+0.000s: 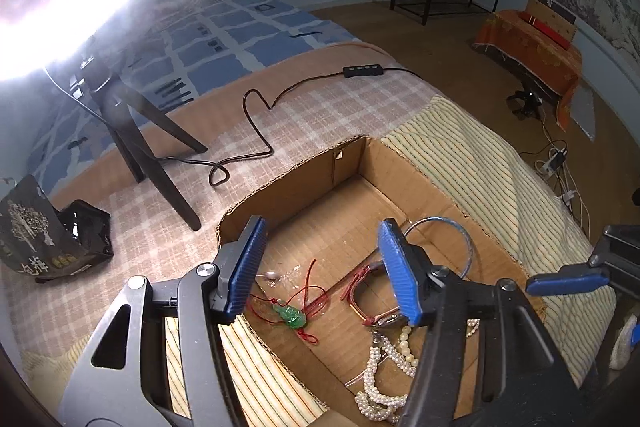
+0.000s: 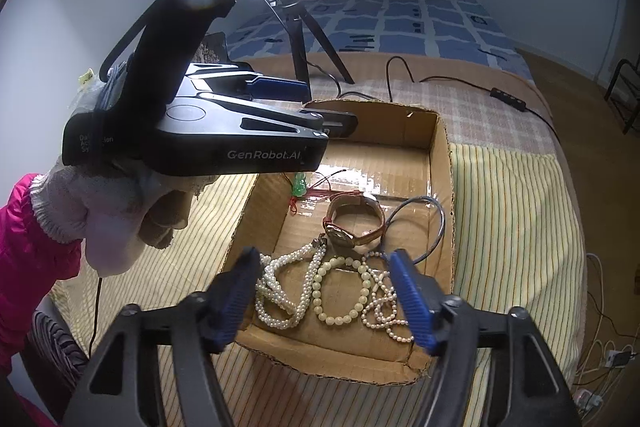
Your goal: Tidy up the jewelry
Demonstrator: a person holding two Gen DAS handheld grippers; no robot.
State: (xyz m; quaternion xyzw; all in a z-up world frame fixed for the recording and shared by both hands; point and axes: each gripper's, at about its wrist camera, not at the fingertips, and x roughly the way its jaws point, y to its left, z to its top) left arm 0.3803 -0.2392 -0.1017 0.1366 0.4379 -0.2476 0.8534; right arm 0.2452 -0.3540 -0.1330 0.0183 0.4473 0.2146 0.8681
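Note:
A shallow cardboard box (image 1: 424, 183) (image 2: 440, 163) lies on the bed and holds the jewelry. In it are a green pendant on red cord (image 1: 291, 315) (image 2: 300, 183), a brown-strap watch (image 2: 354, 223) (image 1: 372, 301), a thin metal bangle (image 1: 464, 239) (image 2: 434, 223), a twisted pearl strand (image 2: 280, 291) (image 1: 374, 383), a cream bead bracelet (image 2: 342, 291) and a small pearl strand (image 2: 386, 303). My left gripper (image 1: 322, 273) is open and empty above the pendant and watch; it also shows in the right wrist view (image 2: 320, 107). My right gripper (image 2: 326, 297) is open and empty over the pearls.
A ring light on a black tripod (image 1: 132, 123) (image 2: 300, 39) stands on the plaid blanket behind the box, with its cable and inline switch (image 1: 362, 71) (image 2: 508, 95). A black bag (image 1: 44, 235) lies at left. The bed edge drops to the floor at right.

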